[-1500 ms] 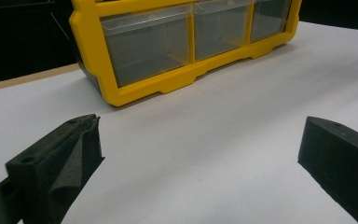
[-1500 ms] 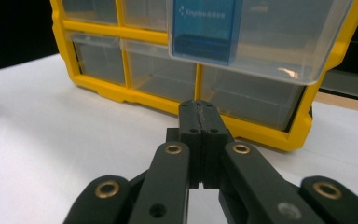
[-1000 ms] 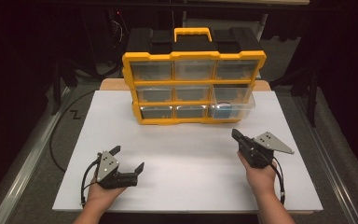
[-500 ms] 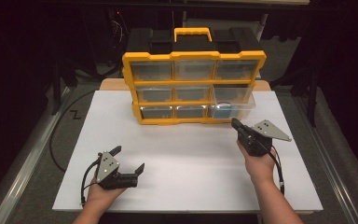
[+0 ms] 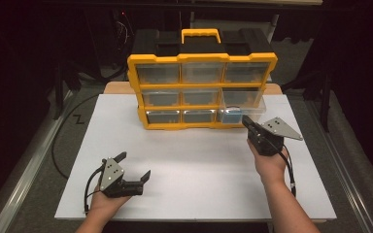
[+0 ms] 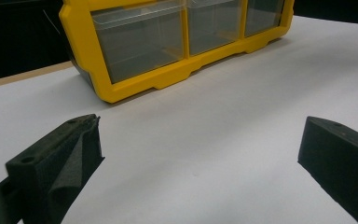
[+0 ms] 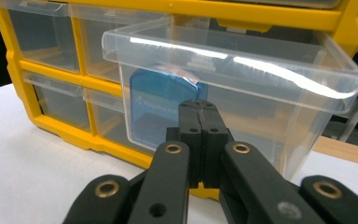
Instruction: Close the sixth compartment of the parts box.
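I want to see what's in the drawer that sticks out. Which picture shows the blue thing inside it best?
The right gripper view: the blue packet stands close up behind the clear drawer front, just past the shut right gripper. The high view shows it as a small blue patch in the bottom-right drawer. The left gripper view shows other drawers of the yellow organizer.

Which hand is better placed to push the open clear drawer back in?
The right. Its shut right gripper points at the pulled-out drawer, close to its front; the left gripper rests open far away.
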The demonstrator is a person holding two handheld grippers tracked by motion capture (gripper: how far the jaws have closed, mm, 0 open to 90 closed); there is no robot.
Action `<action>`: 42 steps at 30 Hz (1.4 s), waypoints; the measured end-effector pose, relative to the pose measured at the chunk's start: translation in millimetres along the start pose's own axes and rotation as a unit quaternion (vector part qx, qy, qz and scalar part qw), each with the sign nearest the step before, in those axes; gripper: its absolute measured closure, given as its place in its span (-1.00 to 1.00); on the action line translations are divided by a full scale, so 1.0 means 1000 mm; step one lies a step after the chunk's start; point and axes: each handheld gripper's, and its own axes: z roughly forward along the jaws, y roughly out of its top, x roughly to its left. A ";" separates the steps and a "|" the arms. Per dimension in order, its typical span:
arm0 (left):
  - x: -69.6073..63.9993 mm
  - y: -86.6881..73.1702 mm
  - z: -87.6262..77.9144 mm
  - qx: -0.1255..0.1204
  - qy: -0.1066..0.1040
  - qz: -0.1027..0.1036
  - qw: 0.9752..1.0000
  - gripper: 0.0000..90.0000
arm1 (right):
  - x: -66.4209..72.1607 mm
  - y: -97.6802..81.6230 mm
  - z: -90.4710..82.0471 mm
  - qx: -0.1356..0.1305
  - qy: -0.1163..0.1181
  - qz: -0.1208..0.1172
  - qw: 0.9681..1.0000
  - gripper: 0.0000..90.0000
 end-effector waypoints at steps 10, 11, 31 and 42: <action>0.001 0.000 0.000 0.000 -0.001 0.001 1.000 -0.99 | 0.000 0.004 0.002 -0.002 -0.003 -0.002 1.000 1.00; 0.001 0.000 0.000 0.000 -0.002 0.002 1.000 -0.99 | -0.001 0.005 0.003 -0.002 -0.004 -0.001 1.000 1.00; 0.002 0.000 -0.001 -0.005 -0.004 -0.002 1.000 -0.99 | 0.001 0.010 0.007 0.001 -0.008 -0.011 1.000 1.00; 0.003 -0.001 -0.001 -0.004 -0.003 -0.004 1.000 -0.99 | 0.000 0.012 0.010 0.001 -0.011 -0.012 1.000 1.00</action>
